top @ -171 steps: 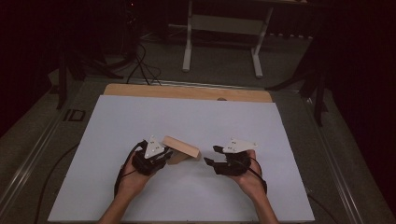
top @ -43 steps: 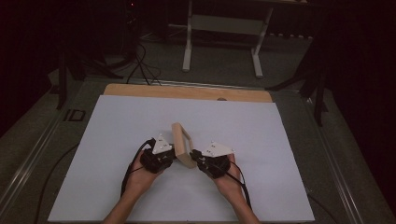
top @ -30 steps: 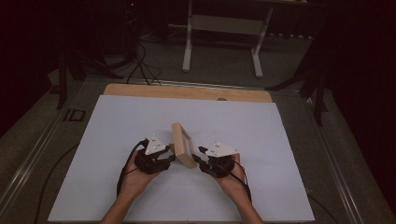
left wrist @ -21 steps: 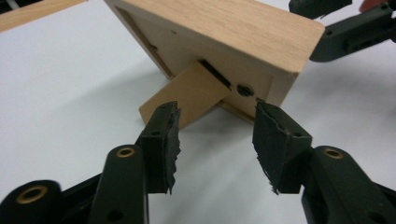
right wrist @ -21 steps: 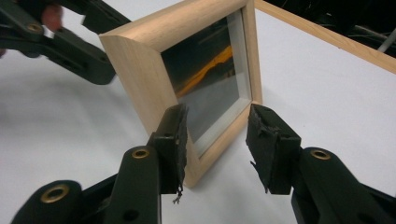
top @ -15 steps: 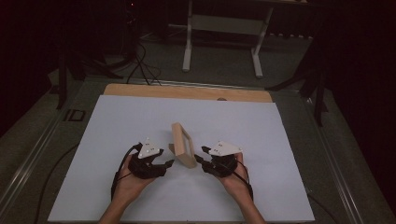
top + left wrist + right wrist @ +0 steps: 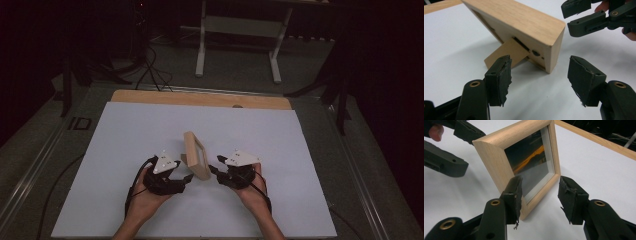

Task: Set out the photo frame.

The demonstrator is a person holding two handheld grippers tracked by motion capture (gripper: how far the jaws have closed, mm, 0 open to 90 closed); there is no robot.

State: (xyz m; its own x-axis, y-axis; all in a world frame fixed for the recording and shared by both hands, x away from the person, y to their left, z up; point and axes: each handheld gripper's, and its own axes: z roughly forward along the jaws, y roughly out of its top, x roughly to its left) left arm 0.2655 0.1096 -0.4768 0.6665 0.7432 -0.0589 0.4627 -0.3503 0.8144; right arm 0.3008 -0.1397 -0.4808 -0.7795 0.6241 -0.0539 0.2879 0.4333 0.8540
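A light wooden picture frame (image 7: 196,156) stands upright on the white table top (image 7: 125,135), leaning on its fold-out back stand (image 7: 506,51). My left gripper (image 7: 187,178) sits just left of it, at its back (image 7: 524,22). Its jaws have just been opening, and the left gripper (image 7: 540,72) is open with nothing between the pads. My right gripper (image 7: 214,170) faces the glass front (image 7: 531,162). Its jaws have also just been opening, and the right gripper (image 7: 540,195) is open, with the frame's lower rail (image 7: 541,188) loosely in the gap and untouched.
A wooden strip (image 7: 200,98) runs along the table's far edge. Beyond it, on the dark floor, stand a white metal leg frame (image 7: 235,30) and cables (image 7: 150,70). White table surface stretches to both sides of the frame.
Both grippers have let go of the frame and drawn back a little, the left one further to the left. The frame now stands by itself.
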